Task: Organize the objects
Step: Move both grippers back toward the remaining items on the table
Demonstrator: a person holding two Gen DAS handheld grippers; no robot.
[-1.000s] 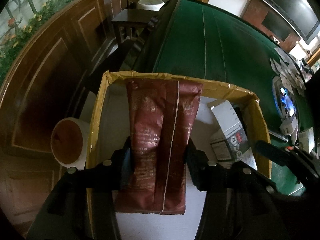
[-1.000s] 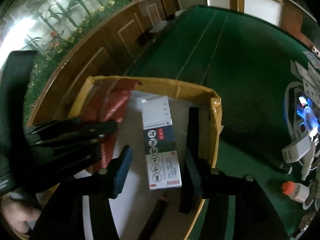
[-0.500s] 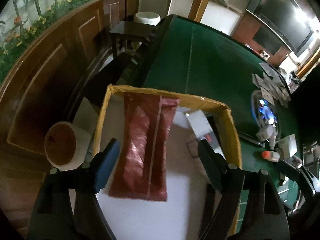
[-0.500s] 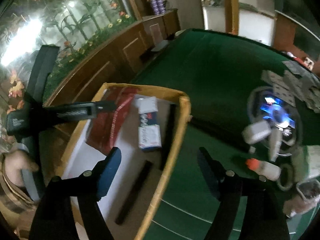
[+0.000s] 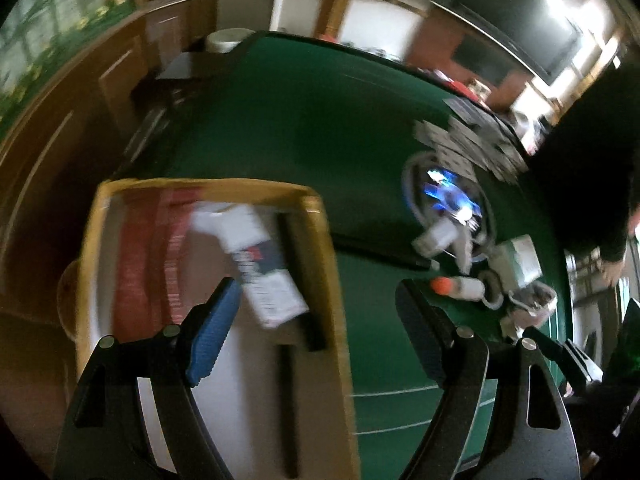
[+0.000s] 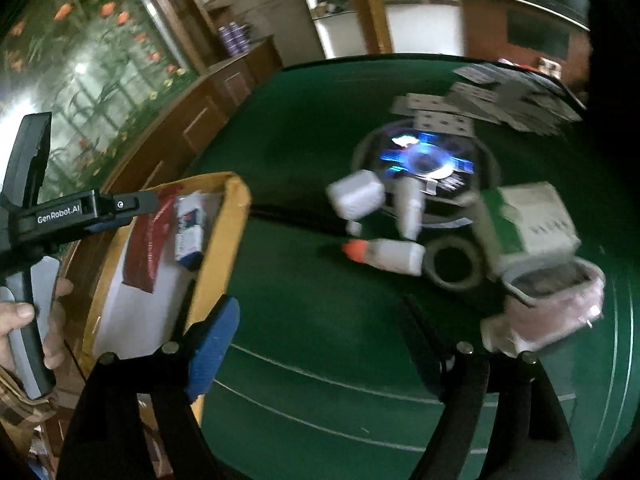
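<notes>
Both grippers gape empty; the right gripper (image 6: pixel 320 344) is nearer the white bottle (image 6: pixel 384 256), lying crosswise right of the cardboard box (image 6: pixel 224 248), orange cap boxward.

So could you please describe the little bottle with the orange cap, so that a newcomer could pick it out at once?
Start at the green table, then go right of the cardboard box to the clutter below the blue-lit disc. The bottle lies on its side beside a tape ring. It alone there is white with an orange cap.
</notes>
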